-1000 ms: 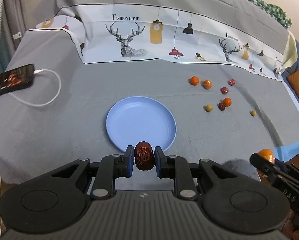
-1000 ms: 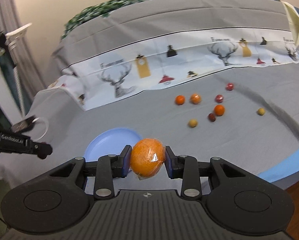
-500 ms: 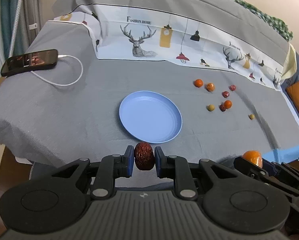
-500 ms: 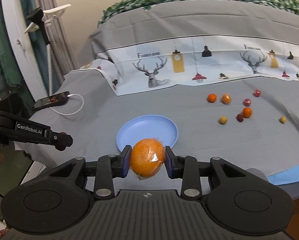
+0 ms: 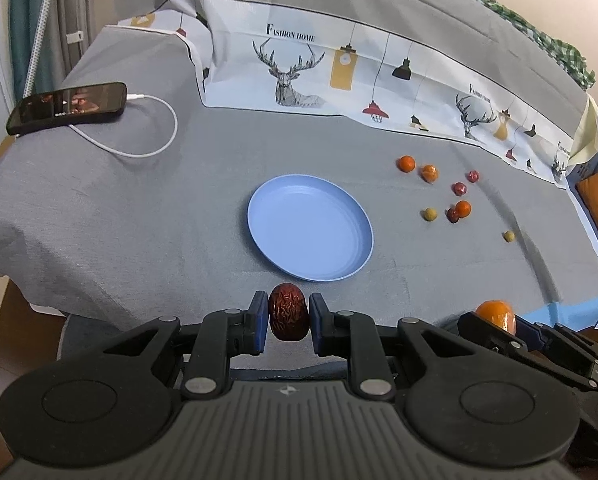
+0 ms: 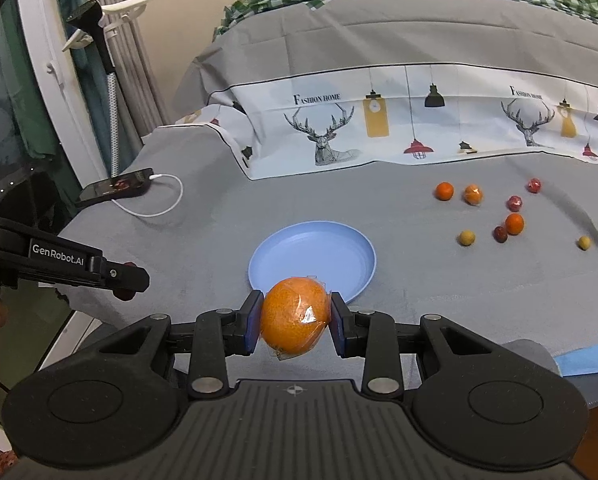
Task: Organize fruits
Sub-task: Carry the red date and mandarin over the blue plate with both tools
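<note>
**Both grippers loaded, plate bare ahead of you**

Nearest to you, your left gripper [image 5: 289, 322] is clamped on a wrinkled dark red date [image 5: 288, 317], its blue pads pressing both sides of the fruit. Your right gripper [image 6: 295, 322] is closed around a plastic-wrapped orange [image 6: 295, 320], which fills the gap between the pads. In the left wrist view the right gripper and its orange show at the lower right, past the near edge of the desk [image 5: 99, 220]. In the right wrist view the left gripper's black finger reaches in from the left, with a bit of the date at its tip.

Just beyond both grippers, the blue plate [image 5: 259, 216] sits on the grey cloth near the front edge, with nothing on it.

Further back and to the right of the plate, small fruits [image 5: 463, 208] lie scattered on the cloth: orange ones, red ones and pale yellow ones, well apart from the plate.

To the far left, a phone [image 5: 69, 107] lies on the cloth with a white cable [image 5: 167, 140] plugged in and looping beside it. At the back, a deer-print cloth [image 5: 299, 76] drapes across.
</note>
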`<state>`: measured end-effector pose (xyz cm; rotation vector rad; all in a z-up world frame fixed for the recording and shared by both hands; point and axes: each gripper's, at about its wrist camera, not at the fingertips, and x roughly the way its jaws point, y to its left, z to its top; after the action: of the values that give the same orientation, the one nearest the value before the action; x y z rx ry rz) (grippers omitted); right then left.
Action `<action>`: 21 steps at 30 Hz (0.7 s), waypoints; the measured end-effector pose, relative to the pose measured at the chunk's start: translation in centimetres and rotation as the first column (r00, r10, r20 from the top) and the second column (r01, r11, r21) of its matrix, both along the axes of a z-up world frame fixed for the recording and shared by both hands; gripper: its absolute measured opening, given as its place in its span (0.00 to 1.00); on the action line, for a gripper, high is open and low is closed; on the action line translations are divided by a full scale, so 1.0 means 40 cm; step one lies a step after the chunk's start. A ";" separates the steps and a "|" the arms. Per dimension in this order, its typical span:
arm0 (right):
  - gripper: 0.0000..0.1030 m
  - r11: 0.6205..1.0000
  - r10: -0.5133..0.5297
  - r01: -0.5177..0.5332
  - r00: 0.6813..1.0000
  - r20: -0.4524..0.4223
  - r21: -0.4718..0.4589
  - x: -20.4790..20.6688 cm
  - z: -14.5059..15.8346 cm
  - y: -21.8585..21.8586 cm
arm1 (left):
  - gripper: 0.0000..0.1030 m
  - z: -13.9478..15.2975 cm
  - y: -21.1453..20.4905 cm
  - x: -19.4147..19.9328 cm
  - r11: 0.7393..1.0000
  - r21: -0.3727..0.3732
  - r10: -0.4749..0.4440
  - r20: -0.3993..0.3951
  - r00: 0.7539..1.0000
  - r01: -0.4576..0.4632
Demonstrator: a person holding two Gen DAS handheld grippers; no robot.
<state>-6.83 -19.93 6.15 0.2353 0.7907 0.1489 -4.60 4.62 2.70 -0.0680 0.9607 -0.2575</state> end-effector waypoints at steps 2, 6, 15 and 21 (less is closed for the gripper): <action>0.35 1.000 -0.004 0.004 1.000 -0.010 -0.004 0.013 -0.008 -0.003 | 0.23 -0.006 0.000 0.013 1.000 0.004 -0.006 -0.008 1.000 0.006; 0.35 1.000 -0.006 0.006 1.000 -0.019 -0.008 0.029 -0.017 -0.007 | 0.23 -0.018 -0.016 0.044 1.000 0.014 -0.011 -0.024 1.000 0.011; 0.35 1.000 0.004 -0.005 0.999 -0.037 -0.026 0.101 -0.049 -0.008 | 0.23 -0.046 -0.060 0.132 0.999 0.017 -0.029 -0.041 0.999 0.030; 0.35 1.000 -0.001 0.000 0.998 -0.070 -0.020 0.187 -0.100 -0.008 | 0.23 -0.084 -0.083 0.217 0.999 0.035 -0.031 -0.067 0.997 0.033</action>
<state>0.65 -20.25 2.14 0.2232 0.8617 0.1329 4.06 1.31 -0.66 -0.0284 1.0330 -0.2685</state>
